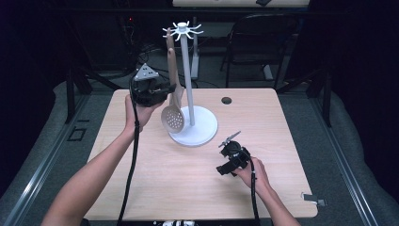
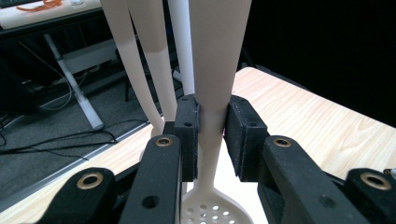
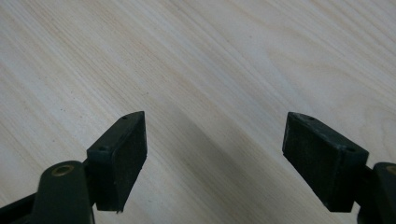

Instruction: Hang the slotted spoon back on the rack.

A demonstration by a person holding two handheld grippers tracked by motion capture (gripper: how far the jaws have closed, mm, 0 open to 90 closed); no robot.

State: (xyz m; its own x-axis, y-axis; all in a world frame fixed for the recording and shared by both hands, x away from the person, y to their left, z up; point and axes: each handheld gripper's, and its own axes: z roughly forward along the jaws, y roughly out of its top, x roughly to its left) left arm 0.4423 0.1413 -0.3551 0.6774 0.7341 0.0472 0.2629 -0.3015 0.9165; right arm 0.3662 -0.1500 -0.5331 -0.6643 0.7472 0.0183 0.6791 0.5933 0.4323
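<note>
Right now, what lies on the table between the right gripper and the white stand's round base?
Nothing: in the high view, bare wood separates the right gripper from the stand's base.

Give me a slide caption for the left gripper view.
Left hand-held gripper shut on the slotted spoon handle, beside the white rack pole.

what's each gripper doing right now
Left gripper: closed on the handle of the beige perforated skimmer spoon, beside the white hook stand.
Right gripper: open, holding nothing, over the light wooden table.
</note>
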